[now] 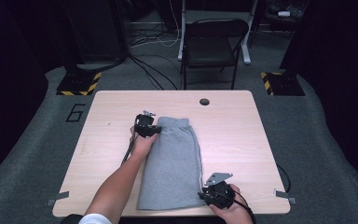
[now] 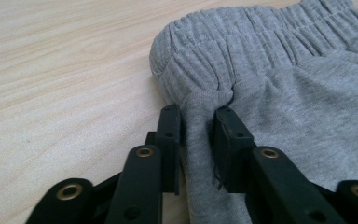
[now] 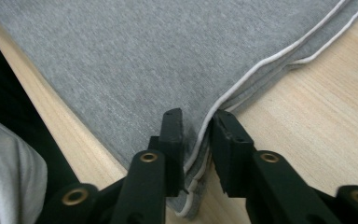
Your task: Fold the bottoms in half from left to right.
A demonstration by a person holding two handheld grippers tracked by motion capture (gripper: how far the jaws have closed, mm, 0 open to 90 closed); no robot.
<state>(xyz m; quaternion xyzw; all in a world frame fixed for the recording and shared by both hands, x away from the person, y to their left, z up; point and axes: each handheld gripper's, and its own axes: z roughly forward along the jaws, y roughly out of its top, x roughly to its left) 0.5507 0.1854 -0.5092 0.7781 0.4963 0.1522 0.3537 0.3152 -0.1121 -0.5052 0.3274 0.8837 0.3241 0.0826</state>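
The grey shorts on the table are pinched near the waistband by the left gripper and at the piped hem corner by the right gripper.

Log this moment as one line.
left gripper: shut on shorts waistband | right gripper: shut on hem corner | shorts: folded, flat on table
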